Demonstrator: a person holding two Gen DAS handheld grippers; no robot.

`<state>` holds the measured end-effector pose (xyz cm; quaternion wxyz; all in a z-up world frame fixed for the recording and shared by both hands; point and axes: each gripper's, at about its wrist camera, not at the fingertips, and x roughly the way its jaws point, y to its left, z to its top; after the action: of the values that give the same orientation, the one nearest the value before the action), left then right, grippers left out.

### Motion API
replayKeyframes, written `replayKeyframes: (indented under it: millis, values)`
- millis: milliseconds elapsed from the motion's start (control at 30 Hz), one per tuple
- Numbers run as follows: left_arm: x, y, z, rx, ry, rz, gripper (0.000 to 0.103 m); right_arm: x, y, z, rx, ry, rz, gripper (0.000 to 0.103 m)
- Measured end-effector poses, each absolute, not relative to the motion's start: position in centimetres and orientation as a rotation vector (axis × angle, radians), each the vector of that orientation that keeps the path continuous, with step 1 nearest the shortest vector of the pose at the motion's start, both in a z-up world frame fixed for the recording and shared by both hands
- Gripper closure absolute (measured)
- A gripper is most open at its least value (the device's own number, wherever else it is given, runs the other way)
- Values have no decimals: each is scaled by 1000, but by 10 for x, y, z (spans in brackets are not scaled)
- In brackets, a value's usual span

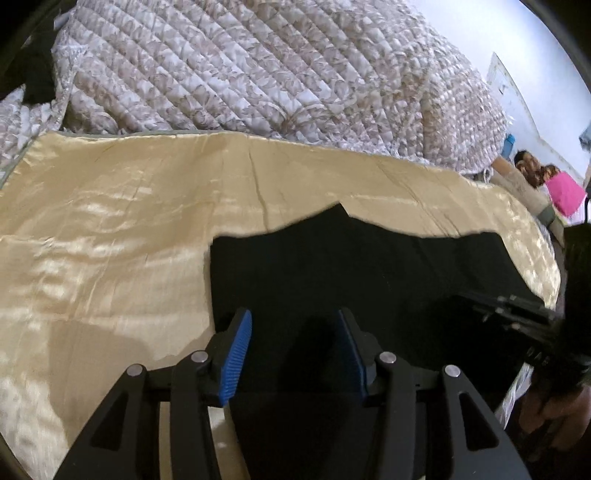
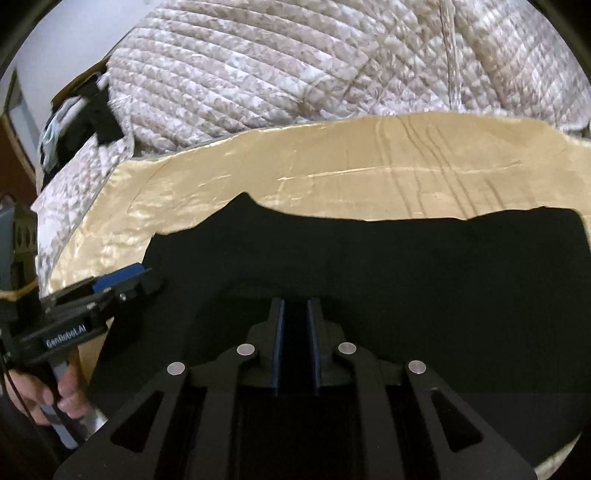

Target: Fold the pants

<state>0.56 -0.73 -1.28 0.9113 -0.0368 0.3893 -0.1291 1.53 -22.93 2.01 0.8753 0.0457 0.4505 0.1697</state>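
A shiny gold sheet (image 1: pixel 110 229) is spread flat over the bed, a puffy white quilt (image 1: pixel 258 74) with a brown leaf pattern is bunched up behind it, and a bright pink thing (image 1: pixel 561 194) sits off by the pale wall (image 1: pixel 517 29).

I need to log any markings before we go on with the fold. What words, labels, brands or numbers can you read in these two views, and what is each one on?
"GenRobot.AI": pale lettering on the black body of the left gripper, seen in the right wrist view.
A white sheet on the far wall in the left wrist view: any marks on it are too small and blurred to read.
Nothing readable on the black pants, the gold cloth or the quilt.
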Motion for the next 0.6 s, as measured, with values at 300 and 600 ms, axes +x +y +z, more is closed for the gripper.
replayKeyframes:
  millis: [300, 600]
  values:
    - [-61, -15, -18, -35, 770, -252, 53, -59, -208, 26, 16, 880, 477, 91]
    - [-72, -20, -25, 16, 734, -234, 52, -71, -204, 16, -62, 857, 459, 90]
